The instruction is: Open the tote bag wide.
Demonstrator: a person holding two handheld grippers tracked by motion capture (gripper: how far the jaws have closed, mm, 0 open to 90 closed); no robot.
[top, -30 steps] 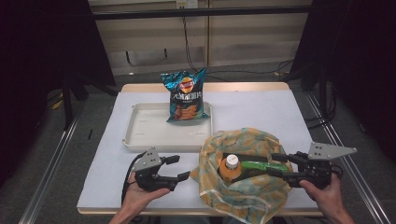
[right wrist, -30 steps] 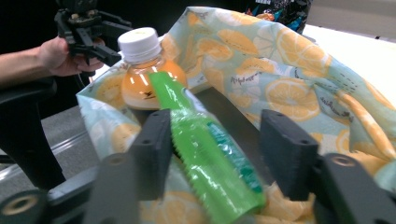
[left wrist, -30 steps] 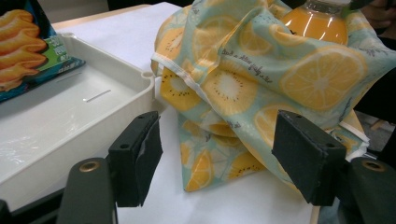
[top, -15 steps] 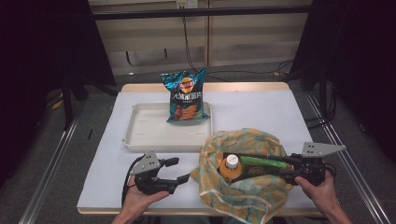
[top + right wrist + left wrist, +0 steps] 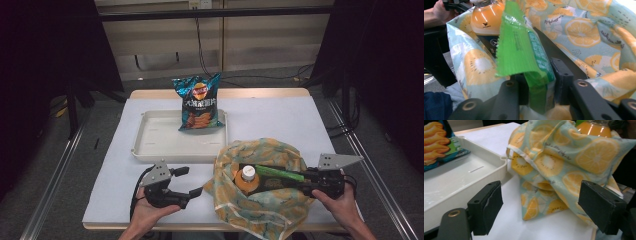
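A cloth bag (image 5: 260, 200) printed with orange and kiwi slices lies open at the table's front. An orange juice bottle (image 5: 246, 179) stands inside it. My right gripper (image 5: 306, 181) reaches into the bag from the right, shut on a green snack packet (image 5: 274, 173) (image 5: 519, 47); its jaws have just been closing on the packet's end, as the right gripper view (image 5: 540, 85) shows. My left gripper (image 5: 191, 181) rests left of the bag. Its jaws have just been opening and hold nothing. In the left gripper view (image 5: 542, 205) the bag (image 5: 564, 157) lies just ahead.
A white tray (image 5: 150, 145) sits behind the left gripper, with a blue chips bag (image 5: 199, 102) leaning at its far right corner. The tray's edge (image 5: 486, 177) is close to the left jaw. White table cover (image 5: 280, 120) stretches behind the bag.
My right gripper has sunk a little and shifted left, bringing the green packet lower into the bag. The left gripper's jaws stand wider apart; that hand stayed put.
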